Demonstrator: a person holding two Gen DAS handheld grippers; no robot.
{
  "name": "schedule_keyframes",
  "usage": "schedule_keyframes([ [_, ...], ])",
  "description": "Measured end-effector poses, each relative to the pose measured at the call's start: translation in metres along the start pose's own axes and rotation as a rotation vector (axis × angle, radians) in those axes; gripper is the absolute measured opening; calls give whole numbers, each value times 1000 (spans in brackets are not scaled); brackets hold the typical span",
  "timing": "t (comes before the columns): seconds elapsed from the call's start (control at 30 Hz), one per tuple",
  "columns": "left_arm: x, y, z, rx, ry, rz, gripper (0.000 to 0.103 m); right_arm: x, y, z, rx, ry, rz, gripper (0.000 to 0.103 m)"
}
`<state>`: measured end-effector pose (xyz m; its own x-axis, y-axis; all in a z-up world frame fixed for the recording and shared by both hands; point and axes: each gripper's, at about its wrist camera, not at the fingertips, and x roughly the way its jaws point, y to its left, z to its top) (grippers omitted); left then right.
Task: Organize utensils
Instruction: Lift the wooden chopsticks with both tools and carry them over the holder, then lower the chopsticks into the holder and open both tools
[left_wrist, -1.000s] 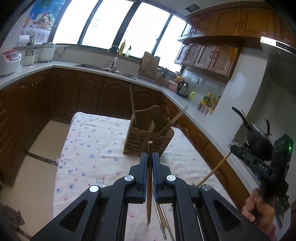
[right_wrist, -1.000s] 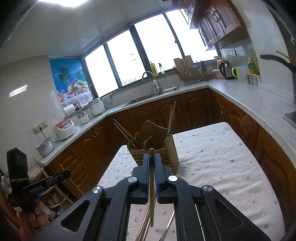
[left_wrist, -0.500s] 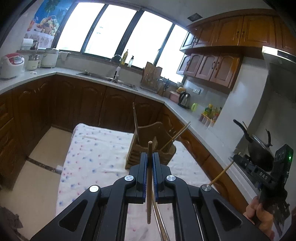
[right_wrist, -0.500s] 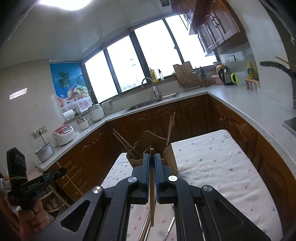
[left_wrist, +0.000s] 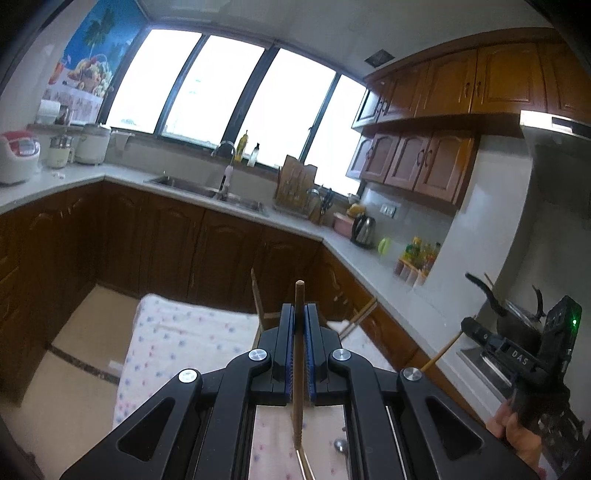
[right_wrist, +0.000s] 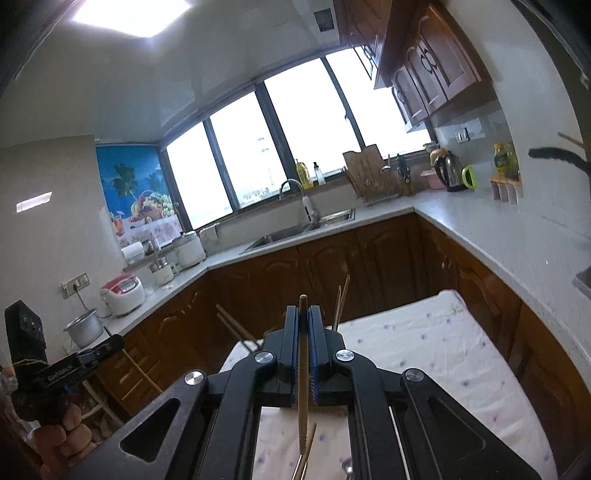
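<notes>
My left gripper (left_wrist: 299, 314) is shut on a wooden chopstick (left_wrist: 297, 365) that stands upright between the blue pads. My right gripper (right_wrist: 303, 314) is shut on another wooden chopstick (right_wrist: 303, 369), also upright. Both are raised above the table with the floral cloth (left_wrist: 177, 343) (right_wrist: 424, 343). The wooden utensil holder is almost hidden behind the fingers; only chopsticks sticking out of it show (left_wrist: 360, 317) (right_wrist: 341, 302). The right gripper shows in the left wrist view (left_wrist: 517, 354) with its chopstick (left_wrist: 441, 356). The left gripper shows in the right wrist view (right_wrist: 77, 363).
More utensils lie on the cloth below the grippers (left_wrist: 338, 445) (right_wrist: 347, 469). Brown cabinets and a grey counter (left_wrist: 295, 221) wrap around the table, with a sink (left_wrist: 207, 188), a kettle (left_wrist: 364, 230) and a black wok (left_wrist: 513, 321) on the stove.
Both grippers have risen and tilted upward with their chopsticks. The utensil holder has dropped almost out of sight behind the fingers.
</notes>
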<state>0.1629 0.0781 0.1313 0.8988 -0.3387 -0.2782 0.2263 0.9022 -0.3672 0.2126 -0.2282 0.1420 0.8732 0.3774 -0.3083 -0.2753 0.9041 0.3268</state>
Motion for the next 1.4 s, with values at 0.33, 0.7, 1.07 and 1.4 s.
schedule_keyframes([
  [0.33, 45, 5, 17, 1, -104, 17, 4, 30, 1, 41, -13, -91, -20, 5],
  [0.7, 111, 21, -1, -50, -135, 65, 4, 73, -1, 55, -42, -120, -60, 5],
  [1.07, 194, 26, -41, -81, -22, 108, 4, 120, -14, 2, -20, -4, -83, 5],
  [1.4, 221, 36, -26, -64, 50, 116, 4, 136, -28, -22, 16, 70, -93, 5],
])
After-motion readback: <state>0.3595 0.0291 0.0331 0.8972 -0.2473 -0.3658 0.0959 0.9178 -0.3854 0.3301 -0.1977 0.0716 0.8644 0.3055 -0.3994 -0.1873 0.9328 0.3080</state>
